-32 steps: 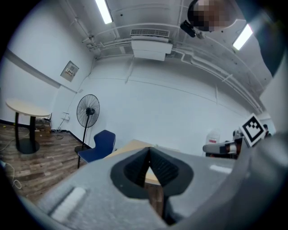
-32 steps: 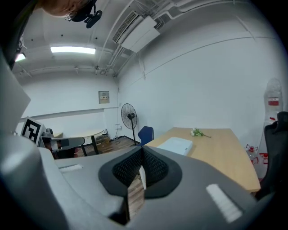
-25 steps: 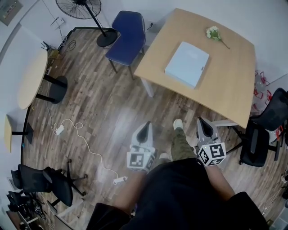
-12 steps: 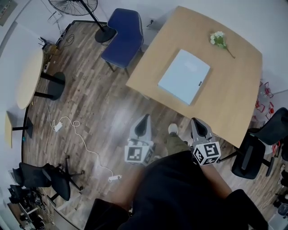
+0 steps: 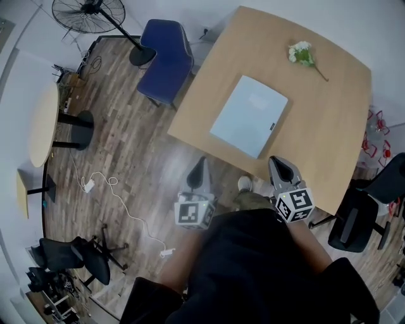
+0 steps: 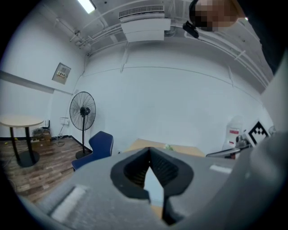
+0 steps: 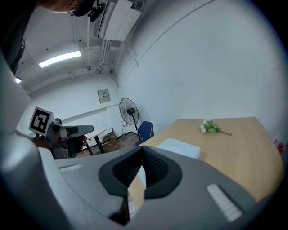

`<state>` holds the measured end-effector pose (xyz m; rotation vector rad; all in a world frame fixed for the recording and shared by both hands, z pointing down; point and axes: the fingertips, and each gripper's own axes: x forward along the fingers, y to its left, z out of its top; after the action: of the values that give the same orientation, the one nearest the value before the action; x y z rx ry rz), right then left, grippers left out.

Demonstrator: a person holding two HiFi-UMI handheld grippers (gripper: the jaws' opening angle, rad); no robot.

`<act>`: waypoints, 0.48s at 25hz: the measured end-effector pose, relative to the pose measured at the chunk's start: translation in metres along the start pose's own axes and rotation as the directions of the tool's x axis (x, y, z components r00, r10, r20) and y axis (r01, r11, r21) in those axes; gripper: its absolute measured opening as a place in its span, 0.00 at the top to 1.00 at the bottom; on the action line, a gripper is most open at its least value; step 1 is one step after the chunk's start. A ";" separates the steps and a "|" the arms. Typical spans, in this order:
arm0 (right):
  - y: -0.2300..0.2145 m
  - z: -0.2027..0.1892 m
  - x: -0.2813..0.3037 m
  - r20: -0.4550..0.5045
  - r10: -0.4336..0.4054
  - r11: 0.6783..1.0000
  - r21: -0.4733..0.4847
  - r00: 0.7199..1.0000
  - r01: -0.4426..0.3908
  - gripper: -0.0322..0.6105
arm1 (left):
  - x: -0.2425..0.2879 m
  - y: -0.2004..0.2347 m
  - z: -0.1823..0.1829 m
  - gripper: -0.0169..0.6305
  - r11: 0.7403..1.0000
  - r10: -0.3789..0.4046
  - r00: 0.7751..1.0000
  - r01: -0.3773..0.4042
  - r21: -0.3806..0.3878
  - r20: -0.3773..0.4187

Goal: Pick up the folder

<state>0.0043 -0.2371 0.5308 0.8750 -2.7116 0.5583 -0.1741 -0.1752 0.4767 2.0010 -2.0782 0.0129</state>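
A pale blue folder [image 5: 248,116] lies flat on the light wooden table [image 5: 329,133], toward its near left side. Both grippers are held short of the table's near edge and point at it. My left gripper [image 5: 200,166] hangs over the floor, left of the folder's near corner, jaws shut and empty. My right gripper [image 5: 280,166] is at the table's edge, also shut and empty. In the right gripper view the folder [image 7: 180,147] sits just beyond the closed jaw tips [image 7: 143,150]. The left gripper view shows the shut jaws [image 6: 150,152] with the table [image 6: 180,149] ahead.
A sprig of white flowers [image 5: 302,54] lies at the table's far side. A blue chair [image 5: 166,56] stands at the table's left, a floor fan [image 5: 88,14] behind it. A black office chair [image 5: 361,212] is at the right, a round table [image 5: 43,123] and loose cables [image 5: 107,196] at the left.
The person has walked toward the table. The table and folder now sit closer to both grippers, which stayed shut and moved forward together.
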 end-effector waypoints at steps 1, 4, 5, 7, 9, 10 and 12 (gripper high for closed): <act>-0.005 -0.001 0.001 -0.010 0.010 1.000 0.009 1.000 -0.010 0.95 | 0.006 -0.003 -0.001 0.97 1.000 -0.008 1.000 0.008 0.002 -0.009; -0.019 -0.008 -0.004 -0.040 0.020 0.999 0.031 0.999 -0.019 0.95 | 0.021 -0.015 -0.014 0.97 0.997 -0.068 0.996 0.069 0.023 -0.055; -0.025 -0.011 -0.007 -0.050 0.012 0.999 0.034 0.999 -0.010 0.95 | 0.026 -0.020 -0.017 0.97 0.996 -0.082 0.994 0.084 0.024 -0.071; -0.039 -0.018 -0.011 -0.072 -0.013 0.999 0.046 0.997 0.016 0.95 | 0.035 -0.028 -0.020 0.97 0.995 -0.100 0.991 0.101 0.010 -0.094; -0.052 -0.023 -0.015 -0.087 -0.038 0.997 0.067 0.996 0.044 0.95 | 0.044 -0.031 -0.022 0.97 0.993 -0.113 0.987 0.115 0.011 -0.111; -0.057 -0.026 -0.017 -0.092 -0.051 0.996 0.075 0.994 0.058 0.95 | 0.049 -0.031 -0.024 0.97 0.993 -0.118 0.986 0.121 0.013 -0.119; -0.067 -0.031 -0.020 -0.105 -0.073 0.993 0.085 0.992 0.082 0.95 | 0.057 -0.031 -0.029 0.97 0.991 -0.129 0.982 0.132 0.011 -0.135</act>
<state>0.0635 -0.2635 0.5710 0.9436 -2.5670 0.6924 -0.1395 -0.2270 0.5104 2.0829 -1.8698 0.1404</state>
